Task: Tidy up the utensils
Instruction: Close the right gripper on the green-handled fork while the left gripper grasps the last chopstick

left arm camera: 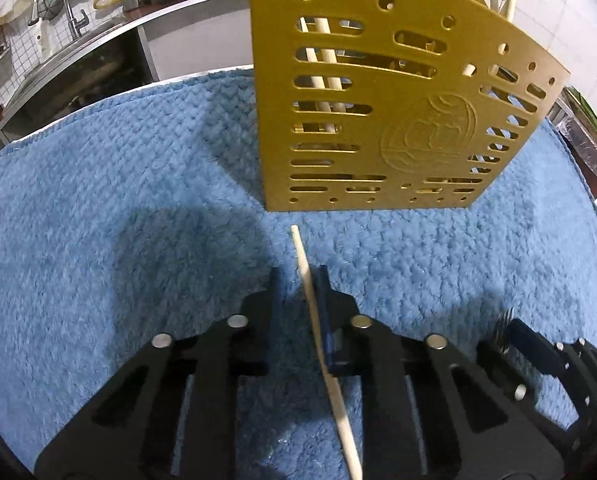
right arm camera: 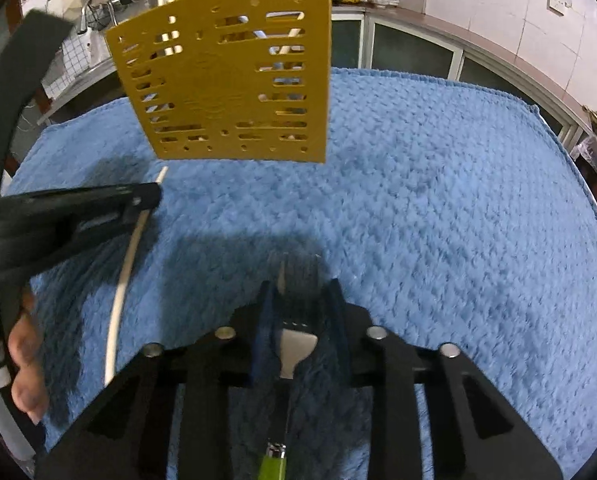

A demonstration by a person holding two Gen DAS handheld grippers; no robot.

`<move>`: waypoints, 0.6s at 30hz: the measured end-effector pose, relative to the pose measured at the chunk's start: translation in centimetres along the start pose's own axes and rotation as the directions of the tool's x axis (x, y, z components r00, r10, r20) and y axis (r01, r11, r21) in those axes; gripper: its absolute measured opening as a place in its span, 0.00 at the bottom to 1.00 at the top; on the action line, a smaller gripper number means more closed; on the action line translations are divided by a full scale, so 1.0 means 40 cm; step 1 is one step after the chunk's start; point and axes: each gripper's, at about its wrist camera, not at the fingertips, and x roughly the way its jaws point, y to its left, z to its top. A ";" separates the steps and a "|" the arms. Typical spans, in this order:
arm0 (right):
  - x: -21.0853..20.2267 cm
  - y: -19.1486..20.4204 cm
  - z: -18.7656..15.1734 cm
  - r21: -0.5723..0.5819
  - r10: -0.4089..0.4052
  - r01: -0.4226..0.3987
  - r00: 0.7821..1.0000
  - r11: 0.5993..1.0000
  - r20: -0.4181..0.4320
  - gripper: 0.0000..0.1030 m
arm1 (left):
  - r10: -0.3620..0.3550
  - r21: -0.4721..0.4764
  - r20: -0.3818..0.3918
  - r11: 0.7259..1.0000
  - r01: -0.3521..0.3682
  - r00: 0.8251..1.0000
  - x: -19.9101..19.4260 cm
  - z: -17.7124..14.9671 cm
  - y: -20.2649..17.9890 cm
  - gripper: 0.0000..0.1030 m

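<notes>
While the left fingers clamp a chopstick (cream), the fork lies between narrowed right fingers.

Chopstick: thick end cut off by the lower edge at 6 o'clock in the left wrist view.
Fork: tines motion-blurred; green handle cut off at 6 o'clock in the right wrist view.
Holder: contents mostly hidden behind its slotted wall; top cut off at 12 o'clock.
Hand: blurred, cut off at 8 o'clock.
</notes>
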 end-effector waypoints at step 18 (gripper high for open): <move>-0.035 -0.063 0.011 0.081 0.107 -0.108 0.994 0.991 0.014 0.22 | -0.089 -0.028 -0.024 0.996 0.089 0.996 -0.074 -0.085 0.033 0.00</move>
